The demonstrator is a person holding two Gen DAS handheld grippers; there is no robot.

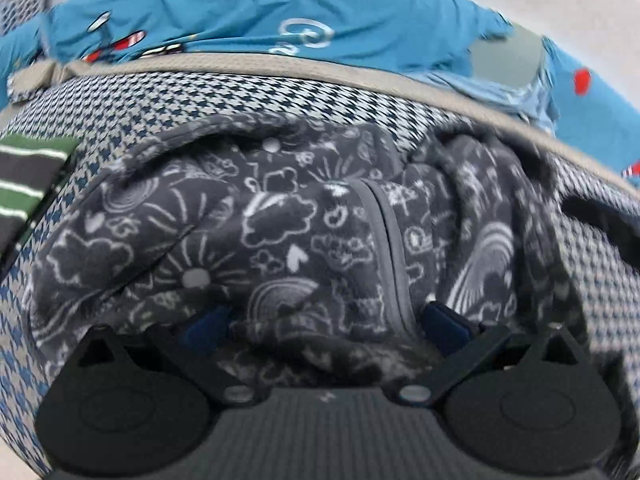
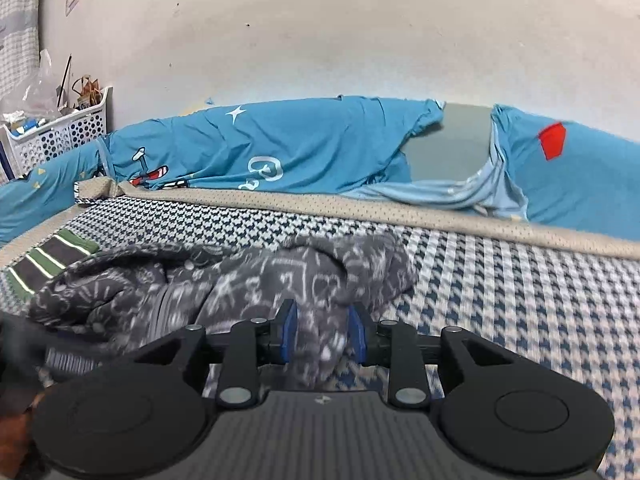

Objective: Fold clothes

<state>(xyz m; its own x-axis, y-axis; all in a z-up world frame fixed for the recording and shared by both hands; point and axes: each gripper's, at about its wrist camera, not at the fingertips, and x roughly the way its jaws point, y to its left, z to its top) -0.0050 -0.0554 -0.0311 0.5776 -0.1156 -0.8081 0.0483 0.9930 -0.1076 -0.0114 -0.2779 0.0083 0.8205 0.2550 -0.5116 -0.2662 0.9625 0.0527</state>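
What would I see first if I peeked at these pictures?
First, a crumpled grey fleece garment with white doodles of clouds, suns and rainbows, lying on a blue-and-white houndstooth bedcover. Behind it, along the wall, runs bright blue cartoon-print fabric. The right gripper has a fold of the fleece between its blue pads.

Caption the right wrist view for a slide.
Right claw straddles a bunched grey doodle-print fleece garment on the houndstooth mattress cover.

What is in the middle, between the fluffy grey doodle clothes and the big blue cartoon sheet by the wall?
Bare blue-and-white houndstooth bedcover, then its beige mesh border strip. The right wrist view shows this most clearly.
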